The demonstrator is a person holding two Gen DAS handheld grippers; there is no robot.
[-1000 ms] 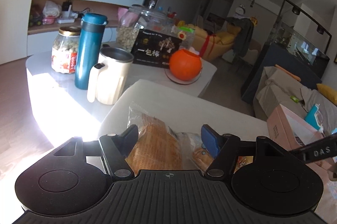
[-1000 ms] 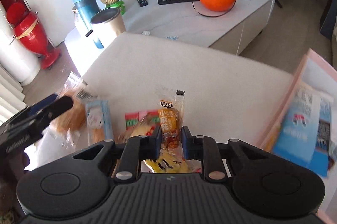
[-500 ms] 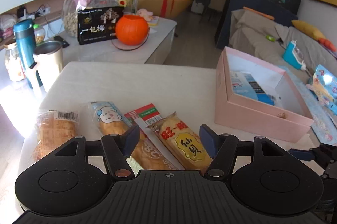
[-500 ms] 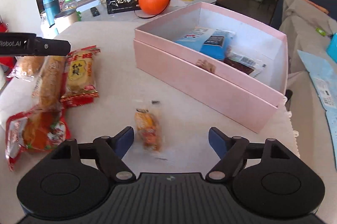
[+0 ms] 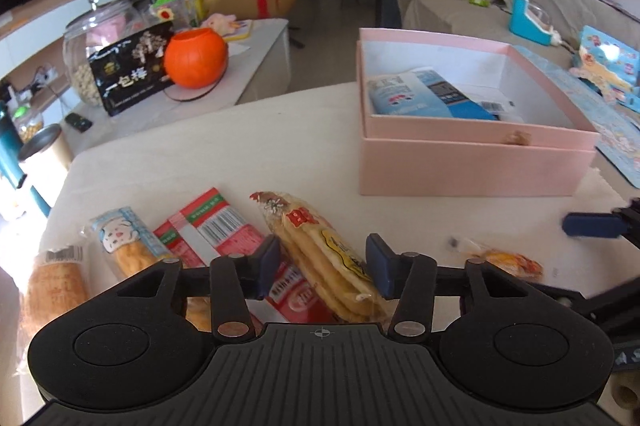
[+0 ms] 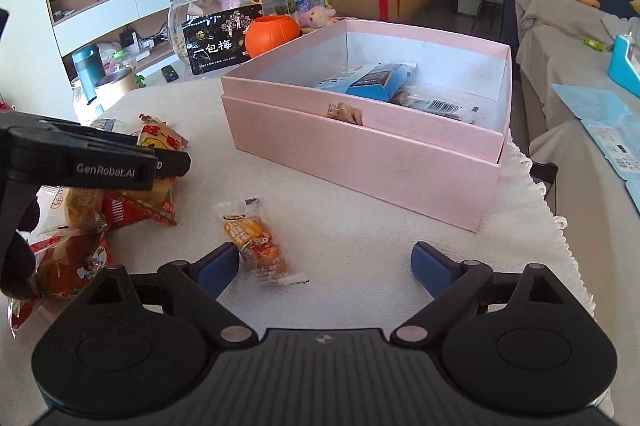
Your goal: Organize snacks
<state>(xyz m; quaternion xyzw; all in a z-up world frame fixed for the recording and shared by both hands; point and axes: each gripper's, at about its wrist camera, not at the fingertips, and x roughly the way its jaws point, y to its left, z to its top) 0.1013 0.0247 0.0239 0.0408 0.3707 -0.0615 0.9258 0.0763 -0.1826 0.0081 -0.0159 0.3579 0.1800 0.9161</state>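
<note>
Rice cracker pack (image 5: 324, 254) sits between the left gripper (image 5: 322, 262) jaws, which have just been closing; gap looks left at both pads, not gripped yet imo. Small orange snack (image 6: 256, 244) lies on the cloth at 6 o'clock from the pink box (image 6: 360, 154). Right gripper (image 6: 324, 266) jaws wide, just been opening, empty; 1 s ago it pinched that snack. Box holds few packs, approx 5 still out.
</note>
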